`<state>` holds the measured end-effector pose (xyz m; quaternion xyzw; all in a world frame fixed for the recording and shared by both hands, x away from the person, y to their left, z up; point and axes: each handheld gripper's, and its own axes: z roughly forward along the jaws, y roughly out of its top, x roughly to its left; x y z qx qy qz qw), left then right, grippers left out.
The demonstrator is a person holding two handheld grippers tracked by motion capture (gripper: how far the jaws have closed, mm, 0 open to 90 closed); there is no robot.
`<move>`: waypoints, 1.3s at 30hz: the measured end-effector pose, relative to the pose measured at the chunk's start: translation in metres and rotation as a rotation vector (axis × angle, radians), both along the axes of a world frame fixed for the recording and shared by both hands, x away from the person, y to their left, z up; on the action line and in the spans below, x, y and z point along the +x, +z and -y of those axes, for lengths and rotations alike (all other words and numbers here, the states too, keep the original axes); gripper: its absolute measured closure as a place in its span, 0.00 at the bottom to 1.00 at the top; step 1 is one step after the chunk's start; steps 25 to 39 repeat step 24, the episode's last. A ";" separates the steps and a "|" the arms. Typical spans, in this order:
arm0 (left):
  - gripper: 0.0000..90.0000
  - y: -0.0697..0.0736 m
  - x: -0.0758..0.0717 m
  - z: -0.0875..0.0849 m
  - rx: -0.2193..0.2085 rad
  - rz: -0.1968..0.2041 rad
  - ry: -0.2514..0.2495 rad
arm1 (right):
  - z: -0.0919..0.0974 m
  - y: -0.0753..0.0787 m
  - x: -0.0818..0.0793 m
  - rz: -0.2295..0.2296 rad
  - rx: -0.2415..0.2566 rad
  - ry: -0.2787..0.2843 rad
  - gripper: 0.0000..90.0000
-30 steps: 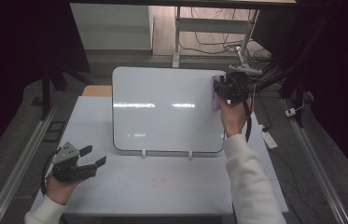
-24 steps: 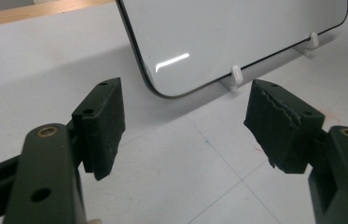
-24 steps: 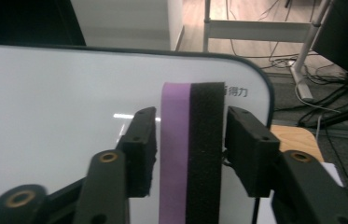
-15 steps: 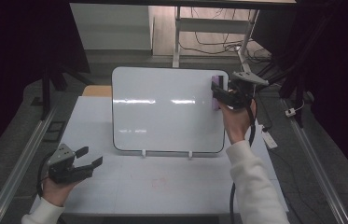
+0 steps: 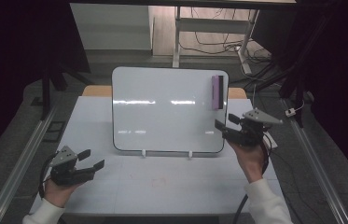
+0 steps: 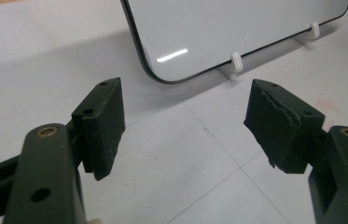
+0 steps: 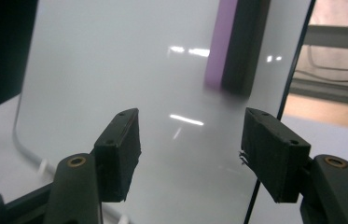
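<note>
The whiteboard (image 5: 162,109) stands tilted back on the far half of the surface (image 5: 171,182), propped near its lower edge on two small white clip feet (image 5: 142,152), so its face leans toward the person's side. One purple eraser (image 5: 216,92) clings upright near the board's top right corner, probably held by a magnet since nothing supports it from below. The board's face looks blank apart from light reflections.

The right hand-held gripper (image 5: 223,123) hangs just off the board's right edge, below the eraser and apart from it. Its jaws have just been opening and now stand spread with nothing between them; the right gripper view looks along them at the eraser (image 7: 225,44) farther up the board, which suggests the eraser was parked there out of the way.

The left hand-held gripper (image 5: 91,159) rests near the surface's near left corner, jaws spread and empty, well apart from the board, seemingly waiting.

Counted: one whiteboard, one eraser, two feet, two hand-held grippers
</note>
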<state>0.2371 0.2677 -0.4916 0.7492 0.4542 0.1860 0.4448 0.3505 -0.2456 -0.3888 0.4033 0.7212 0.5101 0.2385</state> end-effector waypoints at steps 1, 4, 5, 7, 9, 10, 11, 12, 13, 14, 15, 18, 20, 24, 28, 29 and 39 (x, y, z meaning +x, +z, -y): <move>0.32 -0.001 0.000 0.000 0.003 -0.002 -0.002 | 0.002 -0.006 -0.005 -0.003 0.002 0.017 0.40; 0.32 -0.002 0.000 0.001 0.004 -0.007 -0.004 | 0.010 -0.025 -0.018 -0.003 -0.004 0.059 0.40; 0.32 -0.002 0.000 0.001 0.005 -0.009 -0.005 | 0.012 -0.031 -0.021 -0.005 -0.004 0.071 0.40; 0.32 -0.003 0.000 0.001 0.004 -0.013 -0.009 | 0.017 -0.042 -0.026 -0.014 -0.001 0.092 0.40; 0.32 -0.004 0.000 0.002 0.004 -0.016 -0.014 | 0.022 -0.052 -0.031 -0.020 -0.005 0.115 0.39; 0.32 -0.004 0.000 0.002 0.005 -0.018 -0.019 | 0.024 -0.057 -0.034 -0.021 -0.012 0.121 0.39; 0.32 -0.004 0.000 0.002 0.006 -0.020 -0.022 | 0.026 -0.062 -0.036 -0.023 -0.019 0.128 0.39; 0.32 -0.004 0.000 0.003 0.009 -0.021 -0.023 | 0.028 -0.066 -0.037 -0.027 -0.022 0.137 0.39; 0.32 -0.004 0.000 0.003 0.010 -0.022 -0.027 | 0.030 -0.071 -0.039 -0.033 -0.022 0.143 0.39; 0.32 -0.004 0.000 0.003 0.009 -0.023 -0.029 | 0.031 -0.075 -0.039 -0.039 -0.020 0.151 0.39; 0.32 -0.005 0.000 0.004 0.009 -0.025 -0.031 | 0.033 -0.078 -0.040 -0.043 -0.025 0.155 0.39; 0.32 -0.005 0.000 0.006 0.011 -0.028 -0.042 | 0.035 -0.085 -0.040 -0.047 -0.038 0.163 0.39; 0.32 -0.006 0.000 0.006 0.013 -0.031 -0.047 | 0.036 -0.086 -0.040 -0.047 -0.043 0.162 0.39; 0.32 -0.005 0.001 0.005 0.006 -0.032 -0.050 | 0.036 -0.087 -0.041 -0.037 -0.044 0.177 0.39; 0.32 -0.005 0.001 0.005 0.006 -0.032 -0.050 | 0.036 -0.087 -0.041 -0.037 -0.044 0.177 0.39; 0.32 -0.005 0.001 0.005 0.006 -0.032 -0.050 | 0.036 -0.087 -0.041 -0.037 -0.044 0.177 0.39; 0.32 -0.005 0.001 0.005 0.006 -0.032 -0.050 | 0.036 -0.087 -0.041 -0.037 -0.044 0.177 0.39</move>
